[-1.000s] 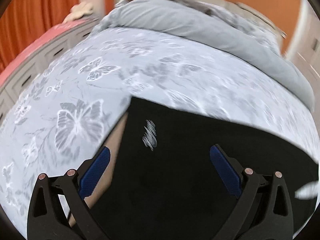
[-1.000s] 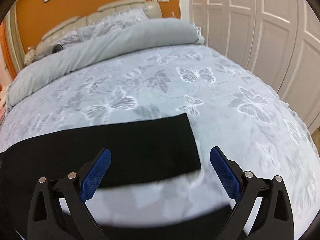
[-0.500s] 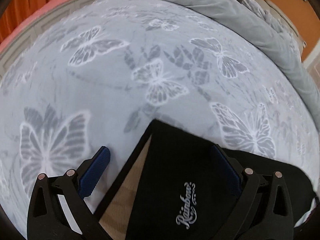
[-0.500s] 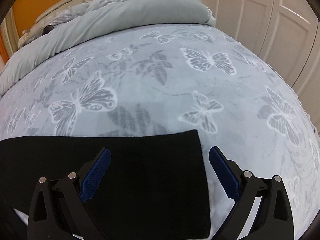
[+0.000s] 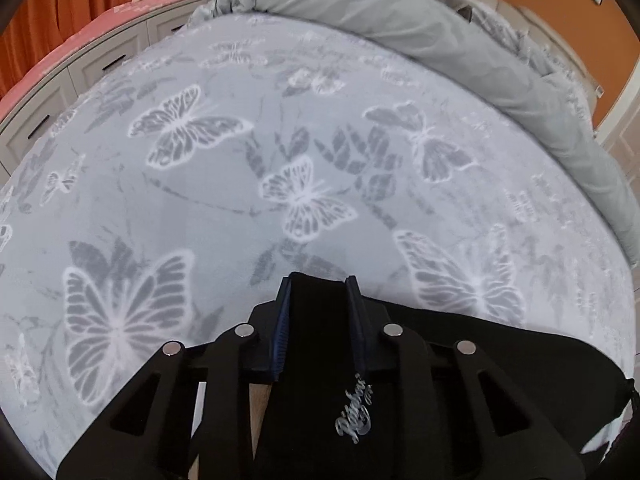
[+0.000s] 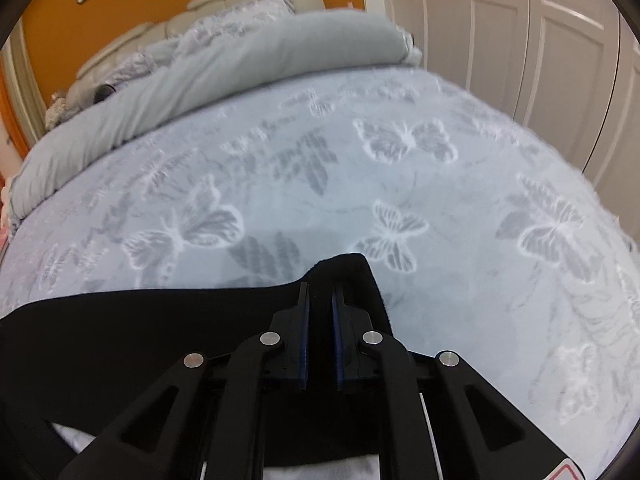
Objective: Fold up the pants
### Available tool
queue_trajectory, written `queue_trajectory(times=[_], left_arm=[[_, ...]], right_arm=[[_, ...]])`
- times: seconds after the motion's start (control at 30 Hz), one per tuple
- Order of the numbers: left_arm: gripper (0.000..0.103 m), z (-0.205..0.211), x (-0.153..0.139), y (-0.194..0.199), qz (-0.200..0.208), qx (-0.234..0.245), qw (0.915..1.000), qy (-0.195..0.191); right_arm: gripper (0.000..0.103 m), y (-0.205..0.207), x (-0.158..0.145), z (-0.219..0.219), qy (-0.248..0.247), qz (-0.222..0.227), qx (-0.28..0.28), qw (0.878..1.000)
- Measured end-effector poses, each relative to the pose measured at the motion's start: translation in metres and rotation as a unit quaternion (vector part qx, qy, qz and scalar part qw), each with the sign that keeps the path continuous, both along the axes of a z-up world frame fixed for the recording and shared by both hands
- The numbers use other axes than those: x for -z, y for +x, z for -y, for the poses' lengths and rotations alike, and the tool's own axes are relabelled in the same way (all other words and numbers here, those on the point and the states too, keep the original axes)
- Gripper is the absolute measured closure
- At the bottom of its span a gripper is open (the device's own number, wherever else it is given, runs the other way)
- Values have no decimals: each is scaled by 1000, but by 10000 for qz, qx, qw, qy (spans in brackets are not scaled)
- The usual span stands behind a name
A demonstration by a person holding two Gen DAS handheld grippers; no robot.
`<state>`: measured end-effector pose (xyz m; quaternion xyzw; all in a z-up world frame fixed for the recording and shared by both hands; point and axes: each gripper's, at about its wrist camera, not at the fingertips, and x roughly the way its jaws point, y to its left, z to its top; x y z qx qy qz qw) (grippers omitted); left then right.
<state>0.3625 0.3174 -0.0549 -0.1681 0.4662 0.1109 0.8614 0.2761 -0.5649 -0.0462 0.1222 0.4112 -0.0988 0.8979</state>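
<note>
The black pants (image 5: 460,360) lie on a grey butterfly-print bed cover (image 5: 200,200). My left gripper (image 5: 318,288) is shut on the waist corner of the pants, near a silver script logo (image 5: 354,414). In the right wrist view, my right gripper (image 6: 320,292) is shut on the end corner of a pants leg (image 6: 140,320), which is lifted slightly off the bed cover (image 6: 440,220). The cloth bunches between the blue pads of both grippers.
A rolled grey duvet (image 5: 440,32) lies across the far side of the bed, also seen in the right wrist view (image 6: 220,72). White wardrobe doors (image 6: 540,40) stand on the right. A drawer unit with a pink top (image 5: 60,72) stands on the left.
Both grippers were open over the pants' corners. Both have since closed on the cloth, the left on the waist corner, the right on the leg end.
</note>
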Motion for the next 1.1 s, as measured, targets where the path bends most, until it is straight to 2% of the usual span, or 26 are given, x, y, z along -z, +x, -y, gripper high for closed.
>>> queue_trajectory(times=[0.27,0.47,0.6,0.77,0.9,1.0,1.07,1.1], left_arm=[[79,9,-77,-64,661,312,9968,-336],[79,16,-121,-130,856,637,9936,-358],[79,20,-139,-187,926,842,9916,-311],[79,21,-137,-250,836,1043,9908,-217],[79,20,-118,-291,661,1113,9915,-115],[79,16,-84,-312,350,1008,9943,-60],[76,14,-50,-319,33,857,9963,26],[75,12,-36,-321,-90,742,9972,62]], right_arm=[[95,-51,-70,-14,-69,562,-400,9976],[95,-109,-116,-25,-225,798,-810,9933],[95,-150,-128,-24,-281,823,-970,9915],[95,-207,-124,-17,-275,781,-1096,9905],[95,-244,-103,-12,-248,602,-1136,9914],[94,-263,-68,-12,-362,229,-1129,9927],[88,-272,-36,-12,-424,-125,-1010,9939],[88,-275,-26,-13,-398,-243,-947,9944]])
